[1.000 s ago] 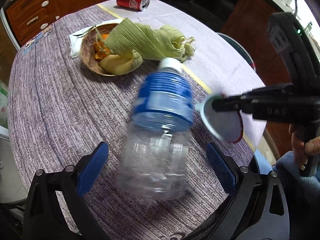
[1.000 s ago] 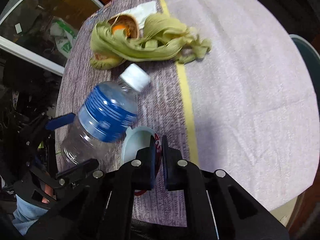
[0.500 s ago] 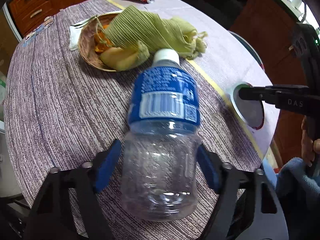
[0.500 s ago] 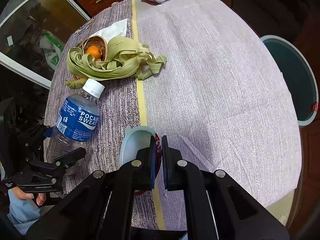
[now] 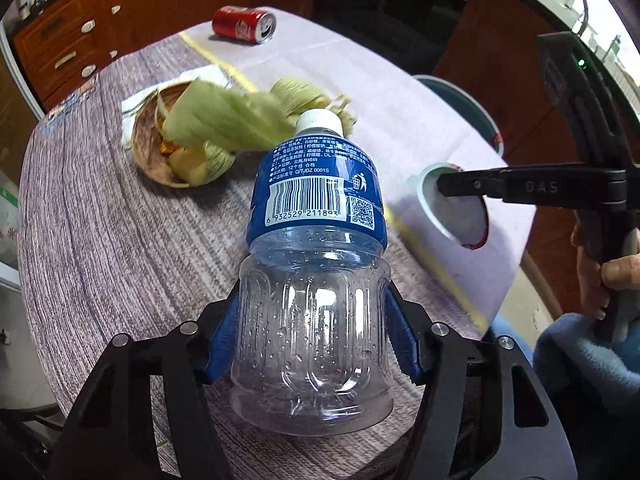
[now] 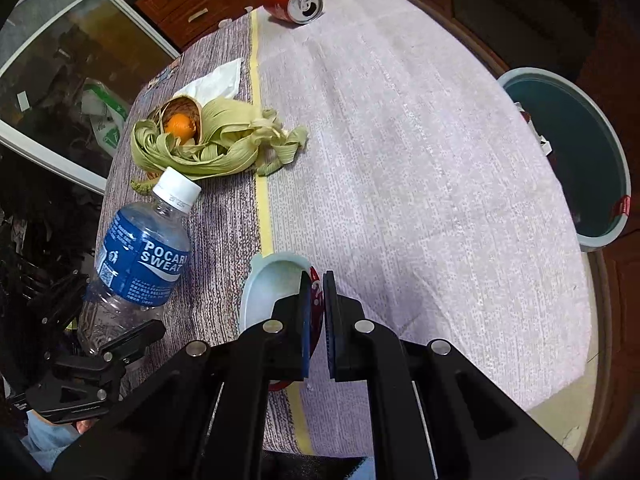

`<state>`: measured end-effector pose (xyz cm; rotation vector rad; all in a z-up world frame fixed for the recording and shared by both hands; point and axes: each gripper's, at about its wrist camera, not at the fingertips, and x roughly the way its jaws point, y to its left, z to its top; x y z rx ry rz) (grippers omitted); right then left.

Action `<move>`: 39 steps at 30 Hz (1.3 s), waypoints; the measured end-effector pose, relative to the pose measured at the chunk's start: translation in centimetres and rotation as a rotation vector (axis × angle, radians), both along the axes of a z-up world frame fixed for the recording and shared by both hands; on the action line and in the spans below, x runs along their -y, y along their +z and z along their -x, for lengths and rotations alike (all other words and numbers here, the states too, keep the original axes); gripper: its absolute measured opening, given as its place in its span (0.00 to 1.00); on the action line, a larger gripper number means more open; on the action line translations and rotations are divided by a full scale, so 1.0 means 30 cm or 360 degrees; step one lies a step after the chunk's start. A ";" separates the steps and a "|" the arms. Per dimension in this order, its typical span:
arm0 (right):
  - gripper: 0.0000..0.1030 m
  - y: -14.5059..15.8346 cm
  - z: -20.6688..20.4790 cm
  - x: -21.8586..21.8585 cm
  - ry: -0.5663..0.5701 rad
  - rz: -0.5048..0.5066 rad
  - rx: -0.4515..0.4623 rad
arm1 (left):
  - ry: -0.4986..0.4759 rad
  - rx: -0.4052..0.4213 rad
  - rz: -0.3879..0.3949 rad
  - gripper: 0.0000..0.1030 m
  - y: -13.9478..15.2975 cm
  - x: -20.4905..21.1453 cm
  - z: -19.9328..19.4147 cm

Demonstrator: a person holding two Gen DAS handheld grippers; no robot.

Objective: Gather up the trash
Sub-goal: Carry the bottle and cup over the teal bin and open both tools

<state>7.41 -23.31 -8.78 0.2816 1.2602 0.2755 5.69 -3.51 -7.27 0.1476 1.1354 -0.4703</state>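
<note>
A clear plastic bottle (image 5: 316, 200) with a blue label and white cap is held at its lower body by my left gripper (image 5: 312, 300), whose blue pads press on both sides. In the right wrist view the same bottle (image 6: 144, 256) slants over the table's left side, cap toward the corn husks (image 6: 224, 148). My right gripper (image 6: 316, 280) is shut on the rim of a small white cup with a red outside (image 6: 272, 292). The left wrist view shows that cup (image 5: 452, 216) hanging off the right gripper (image 5: 440, 184) above the tablecloth.
A wicker bowl (image 5: 148, 152) with orange pieces sits under the husks, on a white napkin (image 6: 216, 80). A red soda can (image 6: 294, 2) lies at the table's far edge. A teal bin (image 6: 580, 152) stands on the floor beyond the table's right edge. Wooden cabinets line the back.
The left jaws went from wide open around the bottle to pressing on its clear lower part. The right gripper carried the cup rightward over the pale cloth, bringing the teal bin into view.
</note>
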 end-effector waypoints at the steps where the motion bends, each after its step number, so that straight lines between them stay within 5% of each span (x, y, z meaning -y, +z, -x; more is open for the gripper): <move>1: 0.06 0.005 0.002 0.013 -0.0008 -0.0005 0.0004 | -0.0007 0.0008 0.0009 0.63 0.011 0.006 -0.002; 11: 0.06 0.083 0.024 0.267 -0.0227 -0.0058 0.0110 | -0.0120 0.0116 0.0106 0.63 0.132 0.194 -0.072; 21: 0.06 0.146 -0.027 0.709 -0.0570 -0.0070 0.0240 | -0.0297 0.0172 0.0140 0.63 0.206 0.529 -0.235; 28: 0.06 0.061 -0.119 0.935 -0.0720 -0.0024 0.0191 | -0.0379 0.0114 0.0108 0.63 0.161 0.726 -0.327; 36: 0.10 -0.046 -0.184 1.015 -0.0733 -0.0008 0.0084 | -0.0429 0.0045 0.0084 0.63 0.107 0.883 -0.397; 38: 0.15 -0.063 -0.201 1.023 -0.0723 -0.0014 0.0062 | -0.0428 0.0024 0.0083 0.63 0.092 0.910 -0.413; 39: 0.29 -0.068 -0.205 1.027 -0.0722 -0.0022 0.0058 | -0.0429 0.0015 0.0083 0.63 0.086 0.917 -0.418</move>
